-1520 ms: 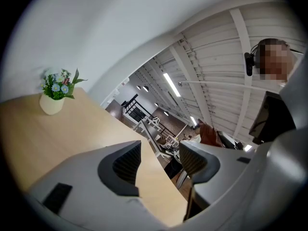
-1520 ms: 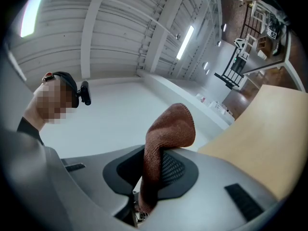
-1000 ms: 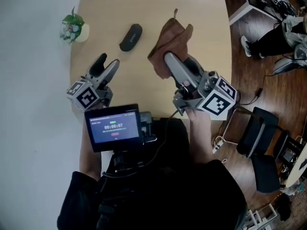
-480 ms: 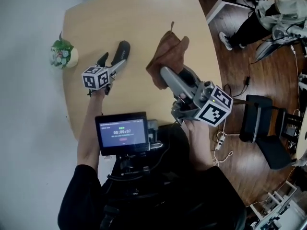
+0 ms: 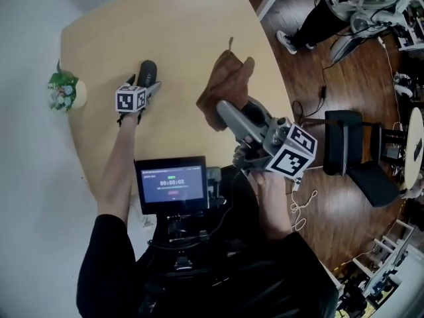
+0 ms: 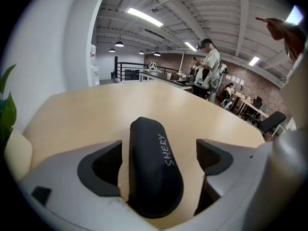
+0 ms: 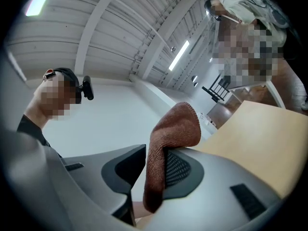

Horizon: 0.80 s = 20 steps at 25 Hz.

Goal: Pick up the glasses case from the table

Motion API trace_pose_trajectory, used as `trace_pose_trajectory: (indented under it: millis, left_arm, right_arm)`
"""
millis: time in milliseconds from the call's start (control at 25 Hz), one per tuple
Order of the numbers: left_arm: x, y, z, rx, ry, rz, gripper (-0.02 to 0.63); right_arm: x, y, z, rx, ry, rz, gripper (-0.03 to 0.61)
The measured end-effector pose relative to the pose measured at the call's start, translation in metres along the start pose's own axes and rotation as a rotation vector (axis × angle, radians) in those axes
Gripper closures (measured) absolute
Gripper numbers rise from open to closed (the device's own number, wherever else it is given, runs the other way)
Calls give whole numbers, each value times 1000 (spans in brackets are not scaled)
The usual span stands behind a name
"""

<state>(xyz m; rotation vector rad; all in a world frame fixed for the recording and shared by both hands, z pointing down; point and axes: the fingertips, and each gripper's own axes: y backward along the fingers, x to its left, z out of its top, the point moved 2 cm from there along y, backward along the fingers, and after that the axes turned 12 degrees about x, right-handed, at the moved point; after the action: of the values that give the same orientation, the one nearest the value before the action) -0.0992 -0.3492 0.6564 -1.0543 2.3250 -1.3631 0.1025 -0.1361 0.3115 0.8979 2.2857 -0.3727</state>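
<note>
Reaching toward eleven o'clock, your left gripper (image 5: pixel 146 81) straddles the glasses case (image 6: pixel 153 170), jaws opening; only its view shows "SHERY". Right gripper (image 5: pixel 235 109) clamps the cloth (image 5: pixel 228 78).

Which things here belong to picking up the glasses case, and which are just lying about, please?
Job in hand: glasses case, lying on the table between the opening jaws of the left hand-held gripper.

Not part of it: brown cloth, clamped in the right hand-held gripper; small potted plant at the table's edge.
</note>
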Motion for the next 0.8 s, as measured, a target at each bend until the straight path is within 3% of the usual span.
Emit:
trace_pose_trajectory:
  millis: [240,360,800]
  left_arm:
    - [16,-20,-19,76,7,47,147]
    - [22,-22,-23,71,40,69,244]
    - [20,45,13,-173,176,16,259]
  right_arm:
    - [-1,-5,0,3,6,3,491]
    - [-3,-5,1,3,10,12,491]
    - [1,-7,9,-2,11,89,491]
